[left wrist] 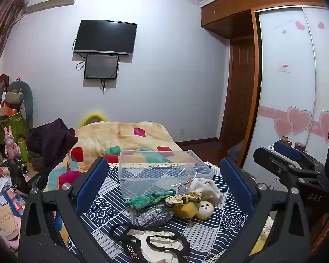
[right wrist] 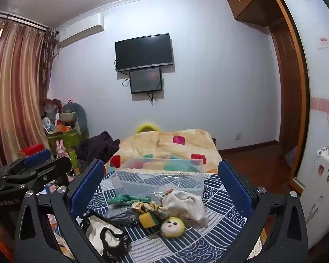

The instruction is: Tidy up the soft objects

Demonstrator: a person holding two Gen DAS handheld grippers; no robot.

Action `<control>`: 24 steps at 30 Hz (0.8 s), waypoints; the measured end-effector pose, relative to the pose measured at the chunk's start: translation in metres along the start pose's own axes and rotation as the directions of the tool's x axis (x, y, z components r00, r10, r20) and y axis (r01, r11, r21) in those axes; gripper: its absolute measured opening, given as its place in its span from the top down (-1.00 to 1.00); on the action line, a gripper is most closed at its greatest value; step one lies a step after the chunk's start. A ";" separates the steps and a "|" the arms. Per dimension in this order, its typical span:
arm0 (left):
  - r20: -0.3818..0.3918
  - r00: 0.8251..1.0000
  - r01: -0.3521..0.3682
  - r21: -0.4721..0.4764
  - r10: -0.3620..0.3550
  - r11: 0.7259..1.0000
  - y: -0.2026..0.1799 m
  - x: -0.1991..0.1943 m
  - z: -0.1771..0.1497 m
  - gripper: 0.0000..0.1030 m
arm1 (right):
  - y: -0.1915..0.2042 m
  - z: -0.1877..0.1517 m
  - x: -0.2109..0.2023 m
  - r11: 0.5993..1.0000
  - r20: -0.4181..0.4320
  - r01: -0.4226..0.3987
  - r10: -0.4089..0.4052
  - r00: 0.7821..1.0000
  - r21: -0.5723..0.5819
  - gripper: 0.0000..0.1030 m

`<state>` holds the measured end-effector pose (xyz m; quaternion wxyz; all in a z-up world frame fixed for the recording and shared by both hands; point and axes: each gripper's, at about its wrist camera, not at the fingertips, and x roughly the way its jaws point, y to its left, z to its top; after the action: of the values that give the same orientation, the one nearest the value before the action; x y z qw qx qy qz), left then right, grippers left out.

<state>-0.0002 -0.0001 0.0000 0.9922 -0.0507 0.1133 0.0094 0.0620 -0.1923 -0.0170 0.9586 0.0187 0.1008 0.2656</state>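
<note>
A pile of soft items lies on a blue-and-white patterned cloth on the bed: a green knitted piece, a grey glittery pouch, a patterned scrunchie, a yellow sponge, a round yellow face toy, a white cloth bag and a cream bag with black straps. A clear plastic box stands empty behind them. My left gripper is open above the pile. My right gripper is open too, over the same pile; the face toy and white bag show there.
A colourful quilt covers the far bed. Cluttered shelves and toys stand at the left. A wardrobe with heart stickers is at the right. The right gripper's body shows at the right of the left wrist view.
</note>
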 end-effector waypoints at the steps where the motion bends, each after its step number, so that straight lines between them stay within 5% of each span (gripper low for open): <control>1: 0.000 1.000 0.001 -0.003 -0.001 1.000 0.000 0.000 0.000 -1.00 | 0.000 0.000 0.000 1.000 -0.005 0.003 -0.003 1.000 -0.011 -1.00; 24: 0.026 1.000 0.004 0.023 -0.005 1.000 -0.005 -0.008 0.003 -1.00 | -0.001 0.000 -0.001 1.000 0.000 0.002 -0.002 1.000 -0.005 -1.00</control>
<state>-0.0066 -0.0047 0.0054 0.9941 -0.0396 0.1003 0.0066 0.0614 -0.1936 -0.0164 0.9589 0.0160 0.1000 0.2651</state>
